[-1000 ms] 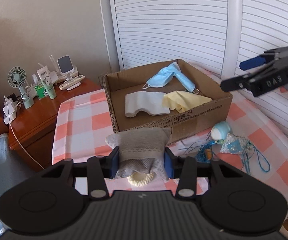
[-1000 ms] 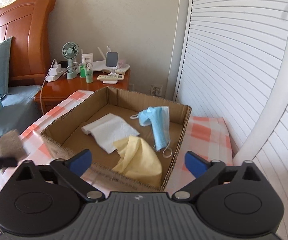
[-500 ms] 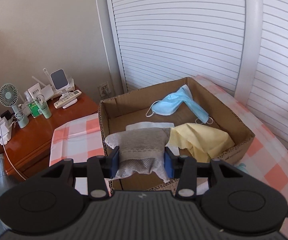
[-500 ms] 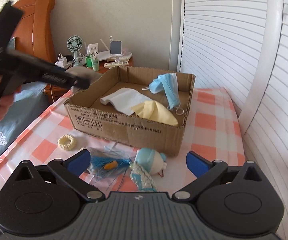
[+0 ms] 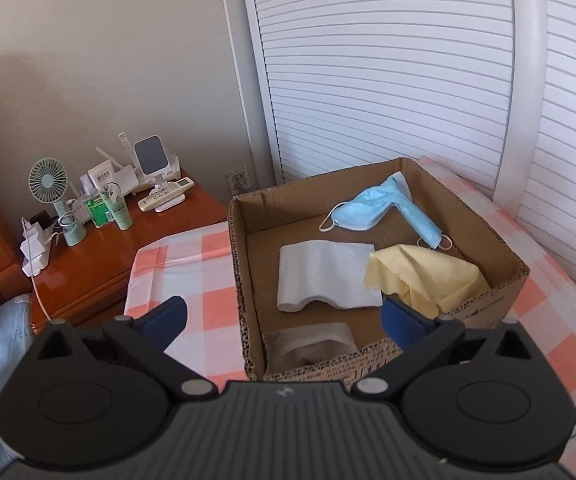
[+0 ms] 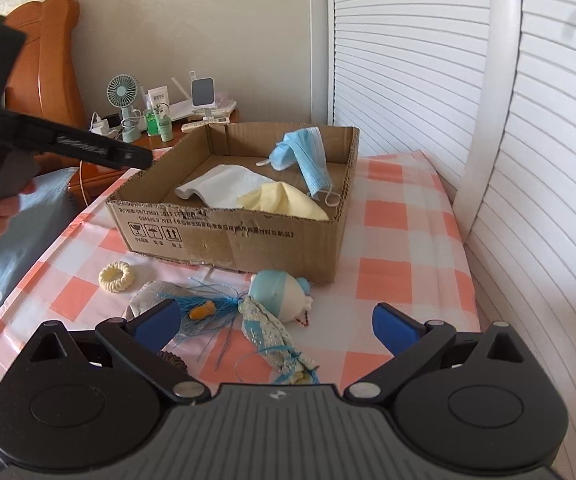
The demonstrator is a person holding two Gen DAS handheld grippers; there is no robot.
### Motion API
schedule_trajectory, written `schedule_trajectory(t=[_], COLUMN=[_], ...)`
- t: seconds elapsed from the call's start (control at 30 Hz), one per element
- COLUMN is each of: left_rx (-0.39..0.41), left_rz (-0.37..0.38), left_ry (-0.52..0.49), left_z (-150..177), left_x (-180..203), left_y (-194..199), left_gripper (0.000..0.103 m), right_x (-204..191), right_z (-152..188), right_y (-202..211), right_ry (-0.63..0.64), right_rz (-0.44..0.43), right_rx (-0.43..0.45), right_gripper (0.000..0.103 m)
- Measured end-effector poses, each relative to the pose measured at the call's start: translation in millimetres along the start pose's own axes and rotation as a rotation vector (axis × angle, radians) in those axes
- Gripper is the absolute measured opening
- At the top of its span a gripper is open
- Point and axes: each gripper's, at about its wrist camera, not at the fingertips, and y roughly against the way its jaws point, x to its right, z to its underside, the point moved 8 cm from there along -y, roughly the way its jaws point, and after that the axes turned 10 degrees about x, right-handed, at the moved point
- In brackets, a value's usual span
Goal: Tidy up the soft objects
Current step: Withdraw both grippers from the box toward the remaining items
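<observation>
Grey folded cloth [image 5: 310,342] in cardboard box [image 5: 484,236], seen only from wide-open, empty left claw [image 5: 283,318]; right claw [image 6: 275,320], equally spread and empty, shows cream scrunchie [image 6: 116,277] outside.

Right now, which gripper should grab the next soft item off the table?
Right. The right gripper is open and low over the toy, tassel and scrunchie in front of the box. The left gripper, also open, is over the box corner, by the grey cloth.
</observation>
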Motion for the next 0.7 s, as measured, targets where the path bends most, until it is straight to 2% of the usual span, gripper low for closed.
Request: schedule_trajectory(t=[0.17,0.33,0.5,0.7], left_rx=[0.007,0.016,0.040,-0.024], left_rz=[-0.032,-0.018,-0.074,-0.046], left_ry=[-0.004,0.033,0.061,0.070], left_z=[20,42,55,78], left_x=[0,4,0,6], left_y=[35,63,79,74], left_gripper=[0.102,0.102,0.102,0.102], right_x=[-2,-3,3,33], right_z=[19,40,46,32], right_y=[4,1,-3,-12], right_ry=[-0.019,-0.059,-0.092,-0.128], right_rz=[0.029,0.051,0.069,0.193], right_rx=[-0.018,-0.047,-0.054,-0.024], right_gripper=[0.103,0.103,0.103,0.103])
